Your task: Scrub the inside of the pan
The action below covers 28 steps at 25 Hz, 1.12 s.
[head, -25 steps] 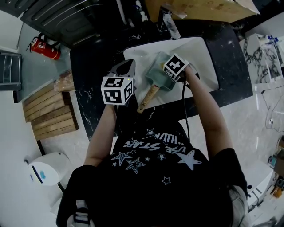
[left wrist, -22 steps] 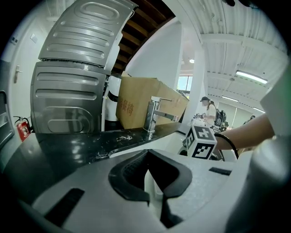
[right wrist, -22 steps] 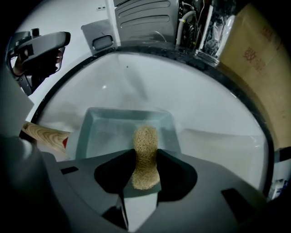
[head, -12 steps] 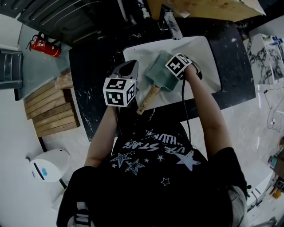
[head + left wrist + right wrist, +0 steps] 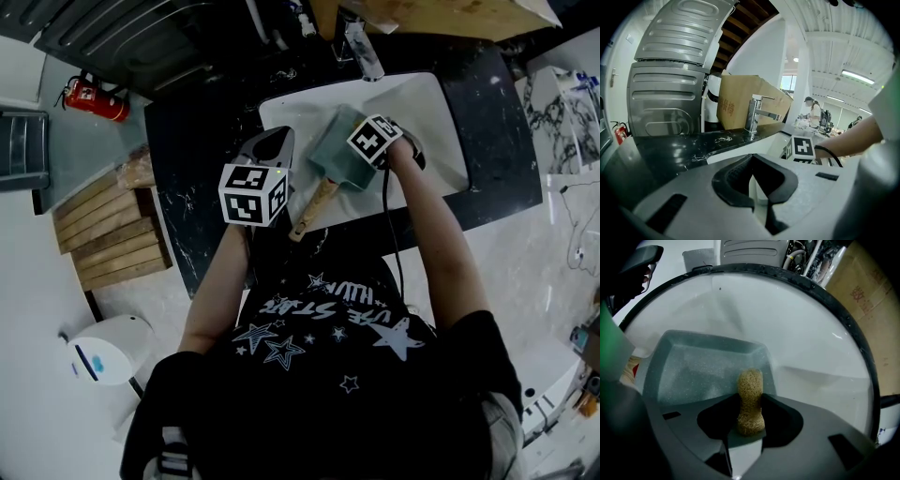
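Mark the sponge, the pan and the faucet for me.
sponge [image 5: 750, 397]: right gripper view, its middle, pinched between the jaws.
pan [image 5: 698, 373]: right gripper view, the bare speckled floor.
faucet [image 5: 752, 117]: left gripper view, the upright column.

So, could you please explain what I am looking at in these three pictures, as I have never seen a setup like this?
There is no robot here: a person holds a hand tool with tongs in each hand. The head view looks down from a camera on the person's head. The other two views come from a camera riding on each tool, looking along its tongs. The black-and-white cubes are parts of the tools.

A square blue-green pan with a wooden handle lies in a white sink, which is set in a dark counter below a tap. The right tongs are closed on a tan sponge, held over the pan's inside. The left tongs are closed on nothing, to the left of the pan.
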Each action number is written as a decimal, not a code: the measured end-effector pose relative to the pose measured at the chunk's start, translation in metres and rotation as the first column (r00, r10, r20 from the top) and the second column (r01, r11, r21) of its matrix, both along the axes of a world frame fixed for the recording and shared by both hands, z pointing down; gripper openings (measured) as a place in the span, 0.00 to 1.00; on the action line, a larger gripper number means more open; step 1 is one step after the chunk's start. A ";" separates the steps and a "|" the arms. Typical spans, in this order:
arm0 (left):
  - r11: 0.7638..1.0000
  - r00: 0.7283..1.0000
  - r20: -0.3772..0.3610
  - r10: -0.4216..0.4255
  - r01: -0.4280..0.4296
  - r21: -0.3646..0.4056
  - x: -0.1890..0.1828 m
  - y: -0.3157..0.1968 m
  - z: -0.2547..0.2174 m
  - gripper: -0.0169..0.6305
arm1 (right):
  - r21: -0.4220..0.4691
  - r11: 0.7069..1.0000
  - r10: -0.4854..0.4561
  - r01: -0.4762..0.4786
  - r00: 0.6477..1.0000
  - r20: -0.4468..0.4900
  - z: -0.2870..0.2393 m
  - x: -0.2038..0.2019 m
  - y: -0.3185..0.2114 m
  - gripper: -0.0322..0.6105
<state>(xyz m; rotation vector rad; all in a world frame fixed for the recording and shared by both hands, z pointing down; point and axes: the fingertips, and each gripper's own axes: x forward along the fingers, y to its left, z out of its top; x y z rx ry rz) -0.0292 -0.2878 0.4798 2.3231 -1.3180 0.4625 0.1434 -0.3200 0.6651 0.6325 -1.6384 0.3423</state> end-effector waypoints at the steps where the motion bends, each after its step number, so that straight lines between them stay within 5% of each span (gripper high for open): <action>1: 1.000 1.000 0.001 0.001 -0.001 -0.001 0.000 0.000 0.000 0.04 | -0.003 1.000 0.001 -0.001 1.000 0.002 0.000 0.000 0.001 0.28; 28: 1.000 1.000 -0.024 -0.008 0.009 0.021 -0.010 0.024 -0.012 0.04 | -0.124 0.992 0.000 0.011 0.996 0.086 -0.026 -0.039 0.072 0.28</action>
